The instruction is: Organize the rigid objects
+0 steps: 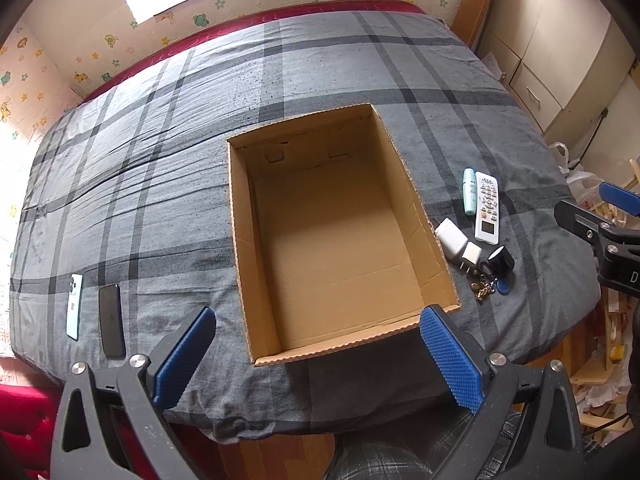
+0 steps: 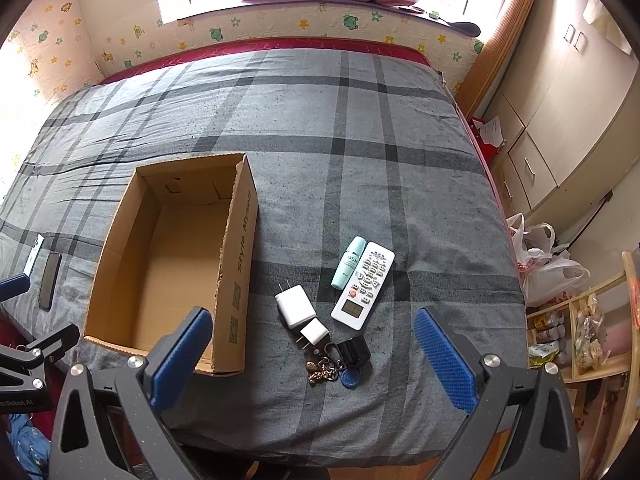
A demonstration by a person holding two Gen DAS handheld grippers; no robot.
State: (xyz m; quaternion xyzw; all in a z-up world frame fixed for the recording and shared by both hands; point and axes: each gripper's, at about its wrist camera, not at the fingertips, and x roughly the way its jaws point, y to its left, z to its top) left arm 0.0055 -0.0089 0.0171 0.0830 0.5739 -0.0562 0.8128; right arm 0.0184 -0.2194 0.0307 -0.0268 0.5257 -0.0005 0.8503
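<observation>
An open, empty cardboard box [image 1: 416, 184] [image 2: 234, 264] sits on the plaid bed. To its right lie a white remote [image 1: 488, 213] [image 2: 363, 285], a teal tube [image 1: 469, 191] [image 2: 349, 263], two white chargers [image 1: 451, 237] [image 2: 295, 305], a black round object [image 1: 500, 258] [image 2: 353, 351] and a key bunch with a blue tag [image 1: 486, 287] [image 2: 325, 370]. Left of the box lie a pale phone [image 1: 74, 306] [image 2: 33, 255] and a black phone [image 1: 111, 314] [image 2: 50, 280]. My left gripper [image 1: 318, 356] hangs open over the box's near edge. My right gripper [image 2: 312, 356] is open above the keys, holding nothing.
The grey plaid bed cover [image 1: 160, 160] [image 2: 360, 140] ends close below both grippers. Cupboards [image 2: 560, 120] stand to the right, with plastic bags [image 2: 544, 264] and a wooden shelf [image 2: 576, 340] beside the bed. A wall with animal stickers runs behind.
</observation>
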